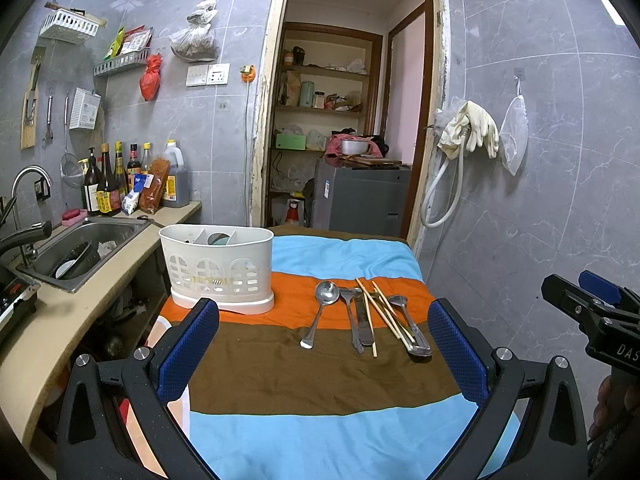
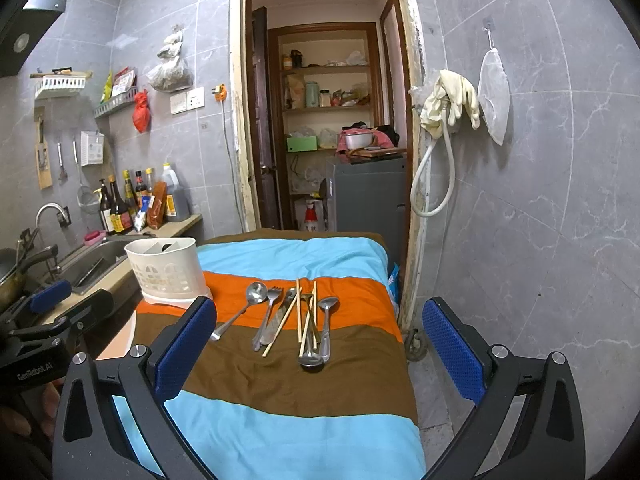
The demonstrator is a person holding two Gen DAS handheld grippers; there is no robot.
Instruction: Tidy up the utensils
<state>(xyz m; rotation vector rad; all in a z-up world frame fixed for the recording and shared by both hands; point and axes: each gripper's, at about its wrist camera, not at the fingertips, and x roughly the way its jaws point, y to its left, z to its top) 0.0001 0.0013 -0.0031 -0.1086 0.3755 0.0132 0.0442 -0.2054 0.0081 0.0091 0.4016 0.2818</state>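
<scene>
Both claws wide open, empty: left claw [image 1: 324, 344] and right claw [image 2: 320, 340] above striped cloth [image 1: 320, 432], cutlery pile [image 1: 368, 316] at 12 o'clock, white caddy [image 1: 218, 268] at 10 o'clock.

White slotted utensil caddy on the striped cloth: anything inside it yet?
The white slotted utensil caddy shows dividers and one dark rounded object in its middle compartment; no handles protrude. Its walls hide the lower interior.
</scene>
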